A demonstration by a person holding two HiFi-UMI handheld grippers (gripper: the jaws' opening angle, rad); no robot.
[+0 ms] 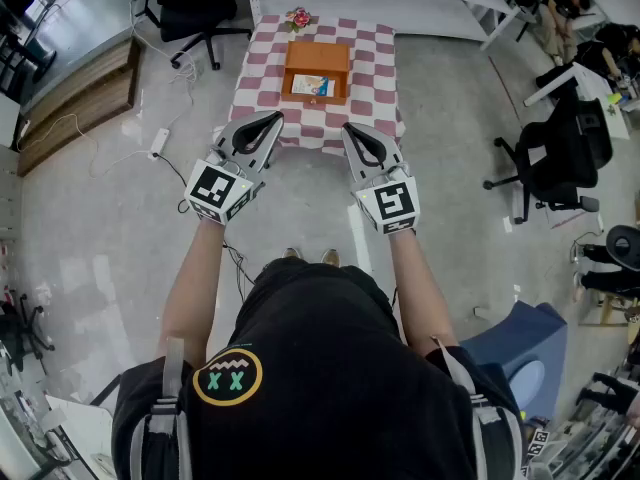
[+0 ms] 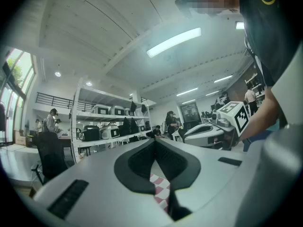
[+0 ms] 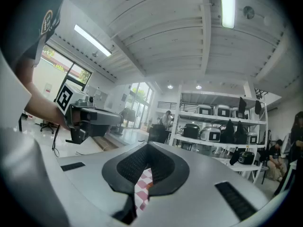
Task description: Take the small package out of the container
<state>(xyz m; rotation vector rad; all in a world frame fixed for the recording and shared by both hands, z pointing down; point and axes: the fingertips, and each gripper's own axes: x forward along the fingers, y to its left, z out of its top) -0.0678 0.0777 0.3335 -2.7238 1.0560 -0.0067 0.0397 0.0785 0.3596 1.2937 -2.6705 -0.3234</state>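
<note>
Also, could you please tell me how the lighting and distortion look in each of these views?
Head view: evenly lit, sharp, the container small, room edges bowed. Left gripper view: strong fisheye, black corners, the ceiling light glaring. Right gripper view: same fisheye, the window washed out.

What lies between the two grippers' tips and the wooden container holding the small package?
Only bare checkered tablecloth separates the left gripper and right gripper from the wooden container; the head view shows it.
</note>
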